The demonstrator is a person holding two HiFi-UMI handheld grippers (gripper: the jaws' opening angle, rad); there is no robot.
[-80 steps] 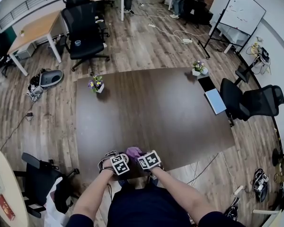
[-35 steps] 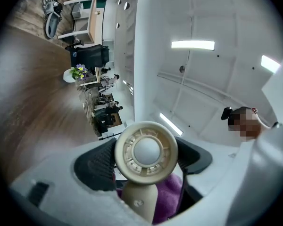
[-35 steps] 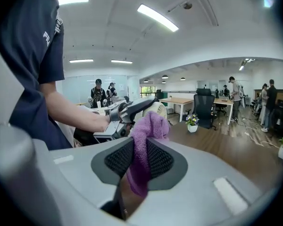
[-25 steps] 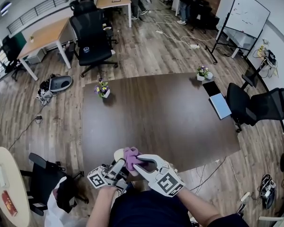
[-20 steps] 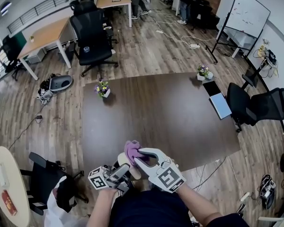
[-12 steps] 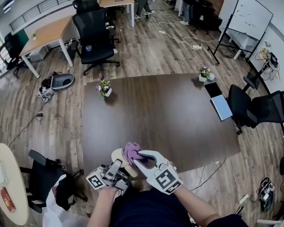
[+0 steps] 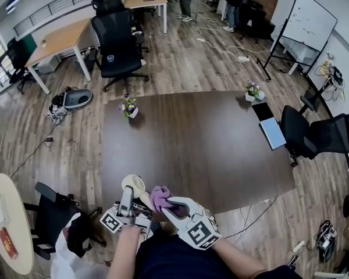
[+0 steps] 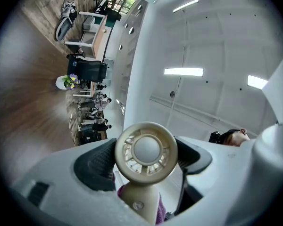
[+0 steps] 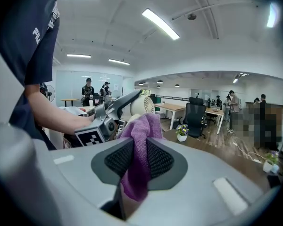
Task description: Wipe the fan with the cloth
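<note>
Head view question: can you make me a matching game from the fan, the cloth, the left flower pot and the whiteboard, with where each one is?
Things:
1. fan
2. cloth
3. left flower pot
4. whiteboard

Places:
A. standing on the dark table
B. clamped in the right gripper
C. on a stand on the floor, far right
D. held in the left gripper

Pairs: 1-D, 2-B, 3-A, 4-C.
</note>
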